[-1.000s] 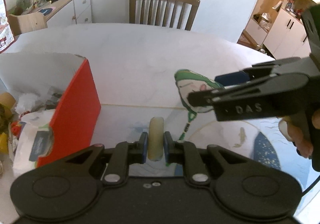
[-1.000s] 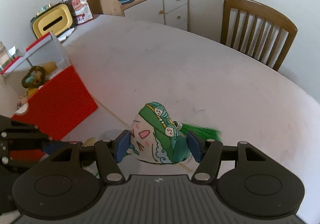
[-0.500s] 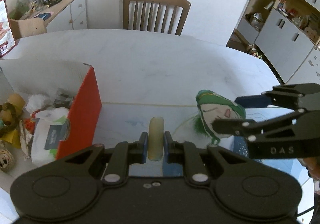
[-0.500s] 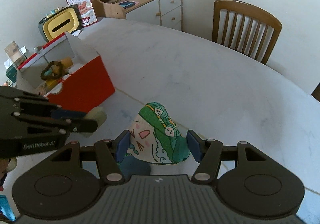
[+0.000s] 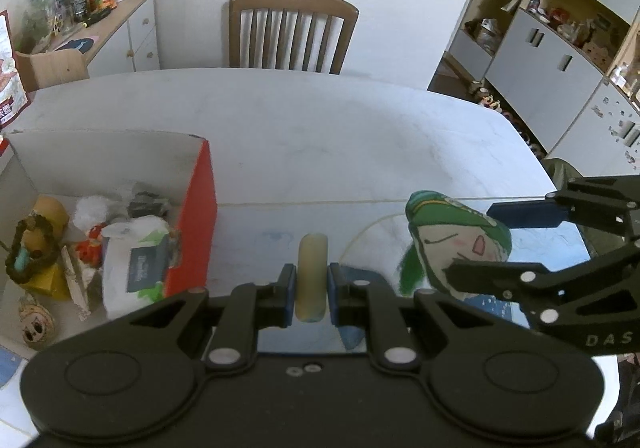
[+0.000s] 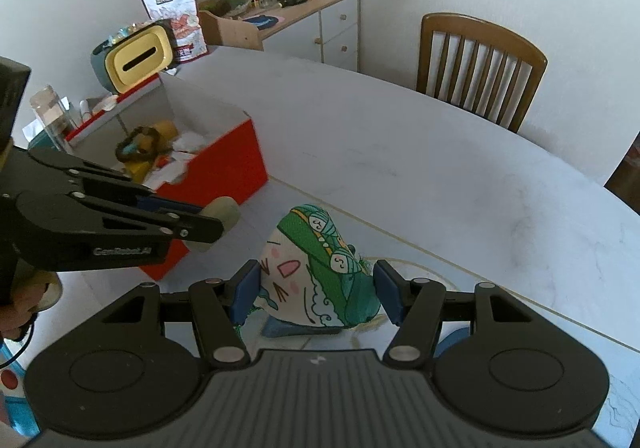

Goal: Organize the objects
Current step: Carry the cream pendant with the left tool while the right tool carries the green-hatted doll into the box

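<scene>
My left gripper (image 5: 312, 290) is shut on a pale yellow flat disc (image 5: 312, 276), held edge-on above the table. From the right wrist view that same disc (image 6: 224, 212) hangs just in front of the red box (image 6: 224, 171). My right gripper (image 6: 316, 290) is shut on a green and cream plush toy with a cartoon face (image 6: 316, 280), lifted off the table. In the left wrist view the plush toy (image 5: 456, 236) sits between the right gripper's black fingers (image 5: 516, 276), to the right of the disc. The red box (image 5: 198, 215) is open and holds several toys and packets.
The white marble table (image 5: 320, 135) stretches back to a wooden chair (image 5: 292, 33). A sideboard with jars and a globe (image 6: 304, 11) stands by the wall. A yellow tissue holder (image 6: 136, 59) and a bottle (image 6: 50, 111) stand behind the box. A blue patterned mat (image 5: 532, 248) lies under the grippers.
Both grippers have risen with their loads. The view has pulled back, so more of the red box's inside shows. The right gripper with the plush has shifted rightward and lower in the left wrist view.
</scene>
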Demonstrator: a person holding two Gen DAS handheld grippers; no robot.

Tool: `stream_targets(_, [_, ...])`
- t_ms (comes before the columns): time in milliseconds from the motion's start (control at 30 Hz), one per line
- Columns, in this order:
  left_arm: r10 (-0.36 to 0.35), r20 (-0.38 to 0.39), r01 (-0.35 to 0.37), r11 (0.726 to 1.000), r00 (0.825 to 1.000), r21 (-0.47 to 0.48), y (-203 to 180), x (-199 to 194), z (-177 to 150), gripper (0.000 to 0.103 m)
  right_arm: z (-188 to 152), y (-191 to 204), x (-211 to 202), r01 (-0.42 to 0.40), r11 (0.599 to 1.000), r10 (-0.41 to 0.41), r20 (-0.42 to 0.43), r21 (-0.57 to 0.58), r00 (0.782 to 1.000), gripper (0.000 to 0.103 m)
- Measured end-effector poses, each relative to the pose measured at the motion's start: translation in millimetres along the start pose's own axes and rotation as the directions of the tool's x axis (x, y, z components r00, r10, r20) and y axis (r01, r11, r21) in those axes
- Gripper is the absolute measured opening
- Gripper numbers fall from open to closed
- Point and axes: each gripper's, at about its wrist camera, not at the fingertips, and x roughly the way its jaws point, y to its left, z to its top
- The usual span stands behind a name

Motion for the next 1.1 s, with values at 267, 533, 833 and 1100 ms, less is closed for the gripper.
stream_targets(267, [-0.005, 0.006, 0.005, 1.000, 1.000, 0.019, 35, -21, 2, 0.014, 9, 38, -12, -0.011, 0.999, 0.011, 0.011, 0.031, 1.000, 0.061])
stream_targets(533, [0.010, 0.022, -0.011, 0.998, 1.000, 0.070, 76, -40, 6, 0.014, 33, 84, -11, -0.015, 0.999, 0.013, 0.042, 0.033, 0.999, 0.061])
stream_targets(833, [-0.004, -0.027, 0.008, 0.991, 1.000, 0.134, 99, -34, -3, 0.014, 56, 110, 2, 0.051, 0.998, -0.053, 0.052, 0.039, 0.997, 0.061])
stream_targets(1100, [-0.027, -0.059, 0.037, 0.983, 0.998, 0.178, 62, -18, -24, 0.024, 43, 93, 4, 0.076, 0.994, -0.078, 0.029, 0.083, 0.997, 0.061])
